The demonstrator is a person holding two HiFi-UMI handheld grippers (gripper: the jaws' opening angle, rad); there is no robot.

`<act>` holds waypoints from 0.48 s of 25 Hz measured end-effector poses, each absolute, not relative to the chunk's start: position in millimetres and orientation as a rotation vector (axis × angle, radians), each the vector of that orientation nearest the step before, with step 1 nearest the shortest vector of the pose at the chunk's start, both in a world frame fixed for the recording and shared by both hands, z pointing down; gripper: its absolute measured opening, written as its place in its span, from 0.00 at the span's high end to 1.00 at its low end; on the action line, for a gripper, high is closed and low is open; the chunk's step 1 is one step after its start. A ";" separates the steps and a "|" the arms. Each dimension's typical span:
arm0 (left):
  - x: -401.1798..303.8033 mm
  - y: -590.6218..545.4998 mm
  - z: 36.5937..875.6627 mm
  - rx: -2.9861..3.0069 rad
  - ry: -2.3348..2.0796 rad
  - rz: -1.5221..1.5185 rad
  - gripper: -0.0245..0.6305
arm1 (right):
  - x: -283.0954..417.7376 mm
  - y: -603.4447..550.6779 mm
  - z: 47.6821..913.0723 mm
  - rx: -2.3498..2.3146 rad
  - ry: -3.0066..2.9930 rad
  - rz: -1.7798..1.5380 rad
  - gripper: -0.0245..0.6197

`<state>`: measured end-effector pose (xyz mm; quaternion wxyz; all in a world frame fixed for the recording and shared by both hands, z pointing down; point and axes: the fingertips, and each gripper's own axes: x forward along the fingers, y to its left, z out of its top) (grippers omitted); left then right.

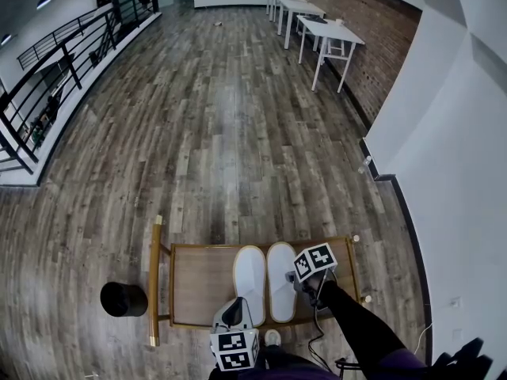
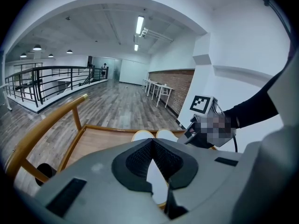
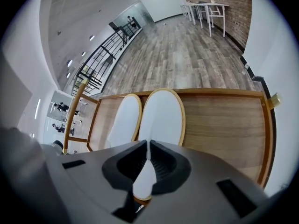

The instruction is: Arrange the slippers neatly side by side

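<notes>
We count two, both white, flat and tan-rimmed: right slipper [image 3: 163,115] and left slipper [image 3: 122,120]. Their long sides touch and their toes point away from both tongs. They sit on one light wooden tray table with a raised rim [image 1: 198,283].

Right tongs [image 3: 147,143]: jaws narrow, pinching a thin white strip of the right slipper. Left tongs [image 2: 153,141]: jaws fully together, nothing held, over the left slipper's heel end.

The right gripper view gives us both slippers nearly full length. The left gripper view shows only their toes, plus the right tongs from outside. Only the head view shows one black round bin [image 1: 123,299], on the floor outboard of the left tongs.

Bare wood runs either side of the pair up to the rim, with open plank floor [image 1: 222,133] beyond the tongs.
</notes>
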<state>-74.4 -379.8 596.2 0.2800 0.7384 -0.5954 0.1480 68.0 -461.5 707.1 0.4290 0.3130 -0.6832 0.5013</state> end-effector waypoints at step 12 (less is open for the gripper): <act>-77.8 -378.4 595.4 1.982 -1.597 0.388 0.96 | 62.5 -458.7 707.1 0.746 -1.730 1.204 0.93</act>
